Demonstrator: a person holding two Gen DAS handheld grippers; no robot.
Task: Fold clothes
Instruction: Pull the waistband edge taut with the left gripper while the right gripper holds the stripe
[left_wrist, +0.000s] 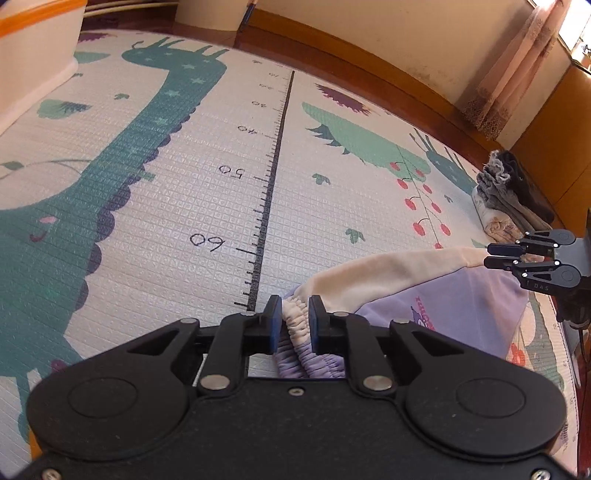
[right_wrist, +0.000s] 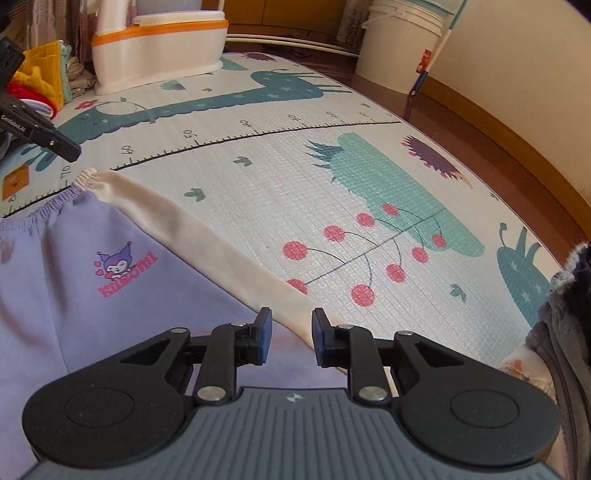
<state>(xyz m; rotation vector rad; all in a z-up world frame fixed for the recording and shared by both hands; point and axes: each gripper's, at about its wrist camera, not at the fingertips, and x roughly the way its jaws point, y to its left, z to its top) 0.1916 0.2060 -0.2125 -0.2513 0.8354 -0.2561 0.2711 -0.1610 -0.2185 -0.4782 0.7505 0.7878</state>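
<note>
Left claw pinches the ruched waistband of soft lilac trousers; right claw, spread, apparently straddles their cream stripe.

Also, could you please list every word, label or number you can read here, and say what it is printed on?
"50", "60": play mat ruler; further numbers too small.
"70": mat ruler, right wrist view.
"KUROMI": purple trousers.
"CondobotAI", roughly: left gripper.
Orange label on mat: unreadable.

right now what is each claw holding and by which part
Left claw pinches the purple pants by the elastic waistband corner; right claw straddles their cream side stripe, open, holding nothing.
</note>
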